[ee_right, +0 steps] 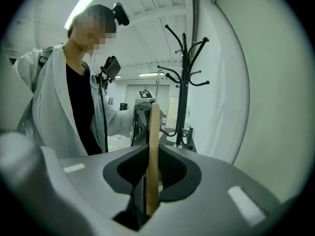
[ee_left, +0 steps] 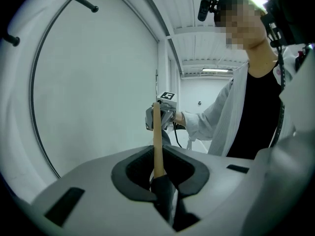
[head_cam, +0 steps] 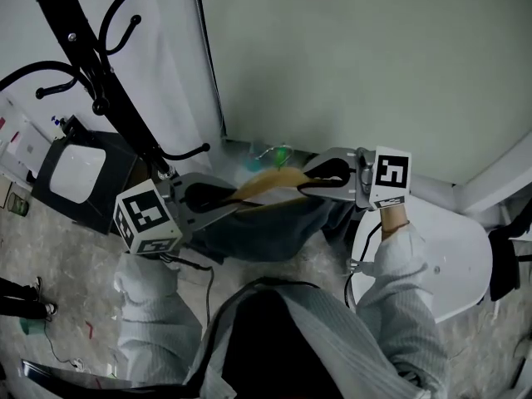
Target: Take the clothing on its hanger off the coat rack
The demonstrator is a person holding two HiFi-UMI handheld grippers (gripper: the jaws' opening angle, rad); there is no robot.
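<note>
A wooden hanger (head_cam: pixel 270 181) carrying dark grey clothing (head_cam: pixel 266 227) hangs level between my two grippers, apart from the black coat rack (head_cam: pixel 108 81) at the upper left. My left gripper (head_cam: pixel 231 199) is shut on the hanger's left end, my right gripper (head_cam: pixel 306 178) on its right end. In the left gripper view the wooden arm (ee_left: pixel 157 141) and a fold of the cloth (ee_left: pixel 165 193) are pinched between the jaws. The right gripper view shows the wood (ee_right: pixel 153 156) clamped edge-on, with the rack (ee_right: pixel 183 82) standing beyond by the wall.
A white round seat (head_cam: pixel 449 264) stands at the right, close to my right sleeve. A black box with a white top (head_cam: pixel 79 173) sits by the rack's foot. The pale wall (head_cam: pixel 374 56) rises just behind the hanger, with a green object (head_cam: pixel 278 152) at its base.
</note>
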